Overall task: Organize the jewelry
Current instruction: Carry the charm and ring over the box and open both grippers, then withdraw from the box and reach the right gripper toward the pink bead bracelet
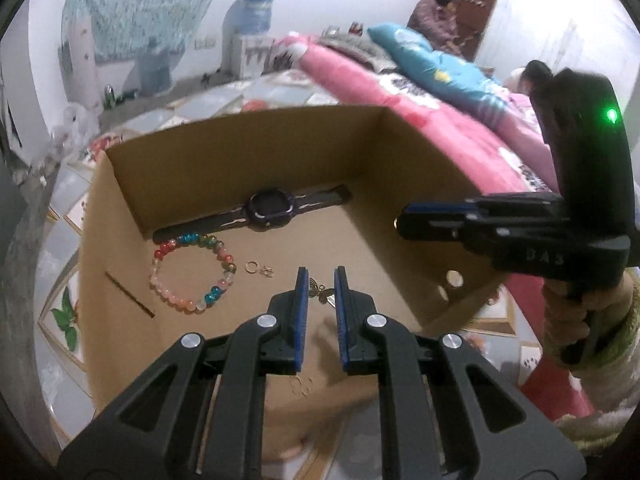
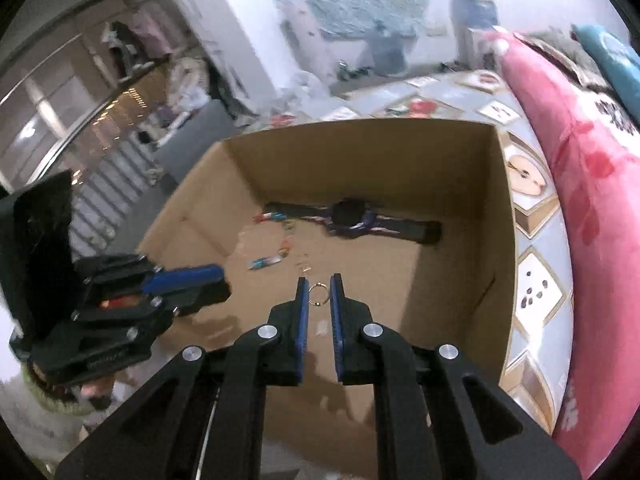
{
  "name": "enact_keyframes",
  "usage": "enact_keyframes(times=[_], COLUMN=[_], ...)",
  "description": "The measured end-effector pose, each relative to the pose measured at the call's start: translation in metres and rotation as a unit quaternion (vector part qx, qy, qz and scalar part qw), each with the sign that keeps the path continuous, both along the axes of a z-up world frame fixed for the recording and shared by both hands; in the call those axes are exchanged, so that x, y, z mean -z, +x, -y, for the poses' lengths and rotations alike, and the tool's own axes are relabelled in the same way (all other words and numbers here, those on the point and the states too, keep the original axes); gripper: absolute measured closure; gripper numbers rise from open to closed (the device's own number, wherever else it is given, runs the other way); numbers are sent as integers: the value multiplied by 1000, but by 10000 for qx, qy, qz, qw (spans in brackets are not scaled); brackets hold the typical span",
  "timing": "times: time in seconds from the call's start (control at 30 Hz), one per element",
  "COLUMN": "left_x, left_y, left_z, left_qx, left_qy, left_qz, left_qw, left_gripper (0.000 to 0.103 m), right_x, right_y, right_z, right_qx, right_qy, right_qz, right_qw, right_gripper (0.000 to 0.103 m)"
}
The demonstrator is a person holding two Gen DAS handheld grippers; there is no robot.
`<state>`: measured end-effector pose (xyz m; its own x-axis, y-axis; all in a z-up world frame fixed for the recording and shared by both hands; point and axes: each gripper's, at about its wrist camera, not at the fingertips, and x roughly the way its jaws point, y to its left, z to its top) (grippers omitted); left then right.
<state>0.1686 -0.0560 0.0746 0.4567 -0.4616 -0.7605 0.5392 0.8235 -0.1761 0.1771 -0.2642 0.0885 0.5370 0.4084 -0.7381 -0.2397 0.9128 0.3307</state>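
At the tips of the left claw [image 1: 321, 276], nearly closed and pinching a small butterfly charm [image 1: 325, 295], wings spanning the narrow gap from pad to pad, tag hanging just under. Likewise at the right claw [image 2: 319, 284]: almost shut, nipping a thin gold ring [image 2: 319, 295] edge to edge between the blue pads. Both raised over the open cardboard box [image 1: 240, 152] and tilted down into it, left claw over the near middle of the floor, right claw by the right-hand wall and aimed across toward the left. Outward from the left claw's tips, ahead and slightly left: a second loose ring [image 1: 251, 267] beside some tiny earring-like bits too small to make out, then the beaded bracelet [image 1: 160, 256] lying flat as an open loop, then the watch [image 1: 272, 206] stretched out with its long axis running along the foot of the far wall. Judged from this, probably carrying each piece to its own spot. Turns on one thing: bare cardboard directly below and ahead of both claws, with the laid-out pieces beyond and to the left. Left claw nearer the bracelet and loose ring; right claw nearer the empty right side and the watch strap's far end, so best setting down straight beneath without crossing.
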Motion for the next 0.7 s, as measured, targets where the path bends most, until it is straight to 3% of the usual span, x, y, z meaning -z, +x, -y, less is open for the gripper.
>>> enact_keyframes(times=[0.13,0.37,0.7], left_x=[8,8,-15], left_y=[13,16,-7], left_z=[1,-4,-21], left_qx=[-49,-170,-343], left_qy=[-80,-53,-276], left_qz=[-159,-39,282], left_qw=[9998,9998,9986], left_gripper=[89,83,82], right_x=[1,-11,-38], right_y=[14,15,-25], right_z=[3,18,36], right_qx=[38,224,341], right_qy=[16,194,367], right_qz=[15,233,704], right_qw=[10000,9993,9963], right_gripper=[91,90,89])
